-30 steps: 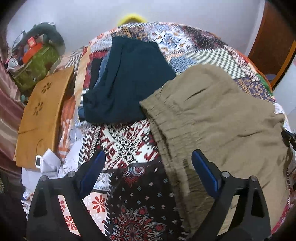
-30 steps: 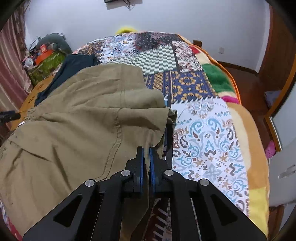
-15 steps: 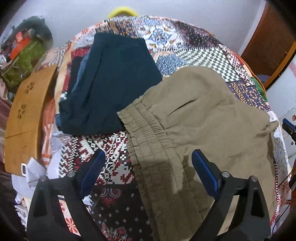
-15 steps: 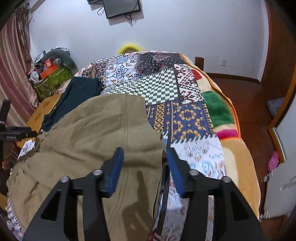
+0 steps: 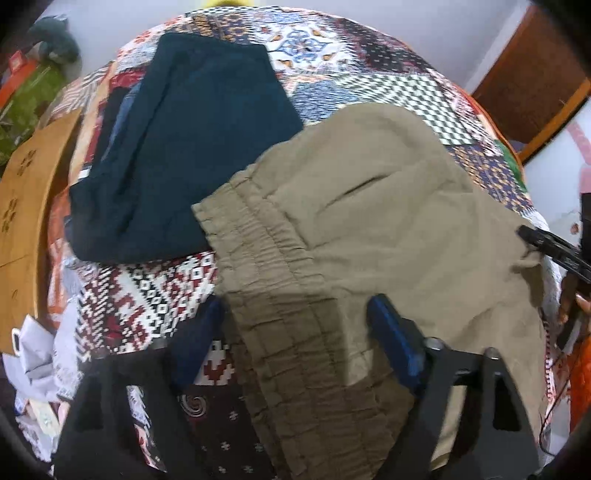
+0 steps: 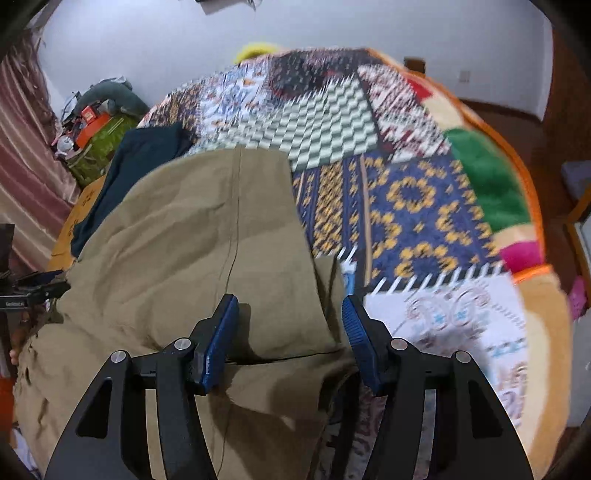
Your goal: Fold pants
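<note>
A patchwork quilt of printed squares (image 6: 413,192) with an orange border covers the bed, which stands against a plain pale blue-white wall (image 6: 332,26). Pink striped curtain (image 6: 26,155) hangs at the left edge of the right wrist view, beside a cluttered green and orange heap (image 6: 96,136); dark brown wooden floor (image 6: 498,110) runs along the wall base at right. In the left wrist view, a tan wooden board with cut-out flower shapes (image 5: 26,206) lies along the bed's left edge, and a brown wooden door (image 5: 532,85) shows at upper right.
</note>
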The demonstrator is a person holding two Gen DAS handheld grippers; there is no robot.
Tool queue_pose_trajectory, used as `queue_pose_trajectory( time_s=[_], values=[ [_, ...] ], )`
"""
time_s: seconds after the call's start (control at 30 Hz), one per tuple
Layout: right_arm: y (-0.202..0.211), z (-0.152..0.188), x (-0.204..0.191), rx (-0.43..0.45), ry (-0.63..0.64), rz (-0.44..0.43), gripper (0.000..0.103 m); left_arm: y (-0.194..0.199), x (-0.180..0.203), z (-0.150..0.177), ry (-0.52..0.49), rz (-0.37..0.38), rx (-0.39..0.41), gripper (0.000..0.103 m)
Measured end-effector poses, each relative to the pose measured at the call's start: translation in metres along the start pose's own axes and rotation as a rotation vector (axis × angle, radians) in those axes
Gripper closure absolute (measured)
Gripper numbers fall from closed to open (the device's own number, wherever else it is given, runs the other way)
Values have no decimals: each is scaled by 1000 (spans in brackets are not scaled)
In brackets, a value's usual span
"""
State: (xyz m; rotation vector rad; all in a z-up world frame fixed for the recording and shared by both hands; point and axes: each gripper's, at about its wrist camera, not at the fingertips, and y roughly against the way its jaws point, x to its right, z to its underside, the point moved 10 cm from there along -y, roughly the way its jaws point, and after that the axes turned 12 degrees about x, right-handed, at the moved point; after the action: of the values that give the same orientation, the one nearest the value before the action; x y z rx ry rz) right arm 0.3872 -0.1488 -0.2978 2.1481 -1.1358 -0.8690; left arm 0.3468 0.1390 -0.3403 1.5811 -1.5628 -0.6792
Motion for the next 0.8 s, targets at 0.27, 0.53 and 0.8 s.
queue_pose_trajectory(
  time_s=[0.27, 0.53, 0.8],
  values=[
    [5, 7, -8, 30, 128, 30, 90, 9, -6, -3, -37, -62, 63, 47],
    [8, 0, -3, 73, 162, 71, 93, 15, -10, -6, -74, -148, 107, 56],
    [2, 4, -5, 69, 196, 113, 93, 12, -12, -1, -89, -136, 114, 55]
  ],
)
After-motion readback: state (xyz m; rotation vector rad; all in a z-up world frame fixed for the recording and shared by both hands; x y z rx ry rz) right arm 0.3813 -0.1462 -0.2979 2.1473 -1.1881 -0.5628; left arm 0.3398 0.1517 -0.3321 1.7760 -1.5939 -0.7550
